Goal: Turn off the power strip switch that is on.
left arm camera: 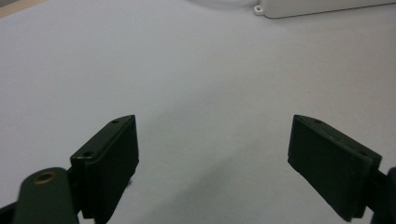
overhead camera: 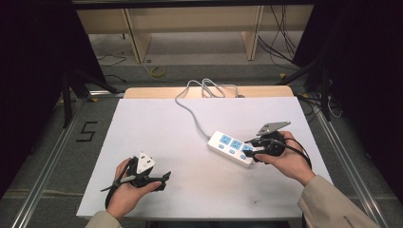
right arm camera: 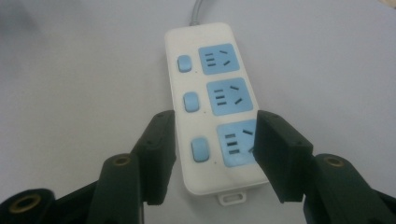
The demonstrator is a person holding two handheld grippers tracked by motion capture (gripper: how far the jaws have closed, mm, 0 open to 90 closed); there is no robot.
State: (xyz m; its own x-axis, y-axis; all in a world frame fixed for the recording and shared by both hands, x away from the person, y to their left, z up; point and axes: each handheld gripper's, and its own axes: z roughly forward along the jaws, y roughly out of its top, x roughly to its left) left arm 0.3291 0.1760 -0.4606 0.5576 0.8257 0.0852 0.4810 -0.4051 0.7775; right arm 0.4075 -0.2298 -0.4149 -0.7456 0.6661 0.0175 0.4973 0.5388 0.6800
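A white power strip (overhead camera: 229, 145) with three blue sockets and blue switches lies right of the table's middle, and its grey cable (overhead camera: 191, 113) runs off toward the back edge. My right gripper (overhead camera: 251, 151) is at the strip's near end. In the right gripper view the power strip (right arm camera: 194, 42) sits between the two black jaws, which press its sides beside the nearest socket; the right gripper (right arm camera: 215, 120) is shut on it. My left gripper (overhead camera: 165, 180) rests at the front left, well away from the strip. Its jaws are wide apart in the left gripper view, so the left gripper (left arm camera: 215, 137) is open.
The white table top (overhead camera: 157, 128) has bare room in the middle and at the left. The cable coils (overhead camera: 209, 88) at the back edge. Beyond the table are a wooden frame (overhead camera: 190, 28) and loose wires on the floor (overhead camera: 157, 71). A corner of the strip (left arm camera: 322, 5) shows far ahead.
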